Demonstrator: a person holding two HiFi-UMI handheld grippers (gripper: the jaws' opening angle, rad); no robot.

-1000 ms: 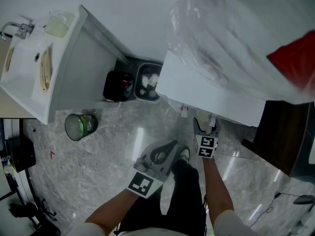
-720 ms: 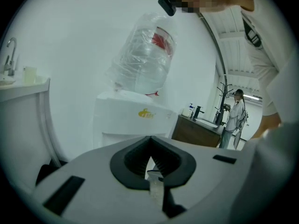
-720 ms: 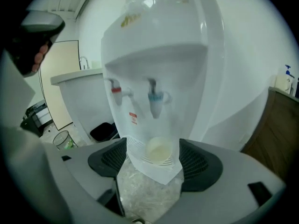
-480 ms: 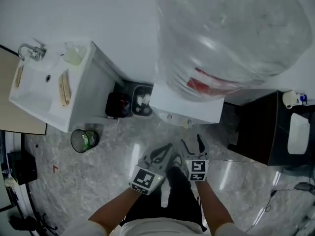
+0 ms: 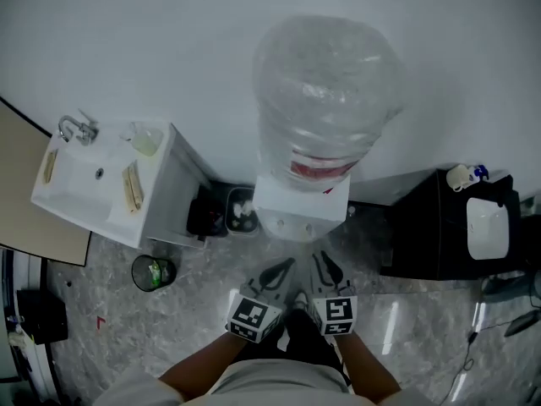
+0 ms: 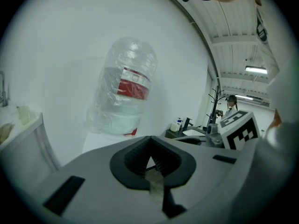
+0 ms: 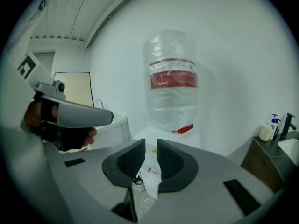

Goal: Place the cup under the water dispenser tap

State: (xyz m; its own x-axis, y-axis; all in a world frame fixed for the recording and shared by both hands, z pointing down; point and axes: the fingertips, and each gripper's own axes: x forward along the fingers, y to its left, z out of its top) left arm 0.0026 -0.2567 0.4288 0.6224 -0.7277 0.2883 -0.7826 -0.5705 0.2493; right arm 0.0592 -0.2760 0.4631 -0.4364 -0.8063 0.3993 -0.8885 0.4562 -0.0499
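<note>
The water dispenser (image 5: 300, 214) stood against the white wall at the centre of the head view. Its big clear bottle (image 5: 325, 91), with a red label, sat upended on top. Both claws hung side by side just below it in the frame, over the grey marbled floor (image 5: 169, 328).

The left claw (image 5: 283, 269) had its jaws together at the tips with nothing in them. Its own view looked over them at the bottle, upper left of centre.

The right claw (image 5: 325, 265) was closing, a narrow slot left between its pads and nothing held. Through that slot showed the dispenser's white front with small red and yellow marks. Whether the cup stood there I could not tell, and no view showed it plainly.

At the left of the head view was a white sink unit (image 5: 84, 176), with a dark round bin (image 5: 152, 271) on the floor just below it. At the right edge stood a dark cabinet (image 5: 423, 227) with a small white container (image 5: 459, 176) on top, well apart from both claws.
</note>
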